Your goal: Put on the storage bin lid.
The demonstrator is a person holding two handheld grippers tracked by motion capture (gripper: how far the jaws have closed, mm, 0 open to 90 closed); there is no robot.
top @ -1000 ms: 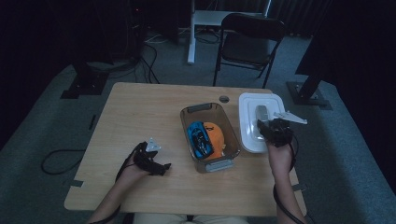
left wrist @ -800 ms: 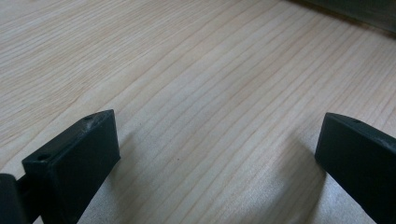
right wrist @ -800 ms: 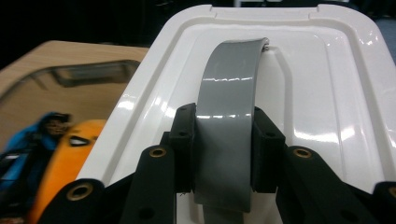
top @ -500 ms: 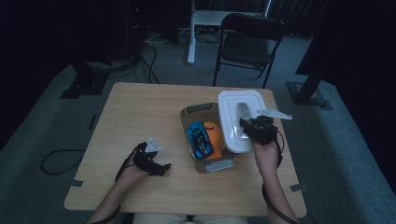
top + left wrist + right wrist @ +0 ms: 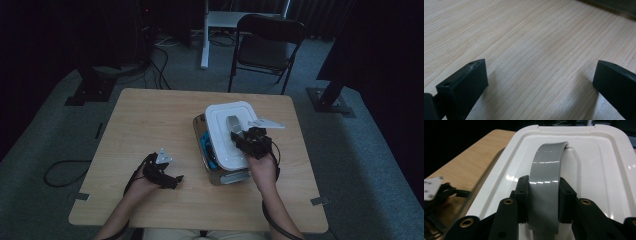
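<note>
A white plastic lid (image 5: 222, 127) with a grey arched handle (image 5: 233, 122) hangs over a clear container (image 5: 226, 177) at the table's middle right and covers most of it. My right gripper (image 5: 241, 138) is shut on that handle. In the right gripper view the black pads (image 5: 522, 195) press both sides of the grey handle (image 5: 547, 165) above the white lid (image 5: 599, 170). A blue thing (image 5: 204, 145) peeks out of the container at the lid's left edge. My left gripper (image 5: 172, 180) rests low on the wooden table (image 5: 145, 120), open, with bare wood between its jaws (image 5: 541, 72).
A black folding chair (image 5: 267, 45) stands behind the table, with a white desk leg (image 5: 204, 45) to its left. Cables and black stand bases (image 5: 90, 85) lie on the grey carpet. Bare wood spreads over the table's left and far parts.
My right gripper has carried the white lid to the left, from beside the container to over it. The orange and blue contents are now mostly covered. The left gripper has stayed put.
</note>
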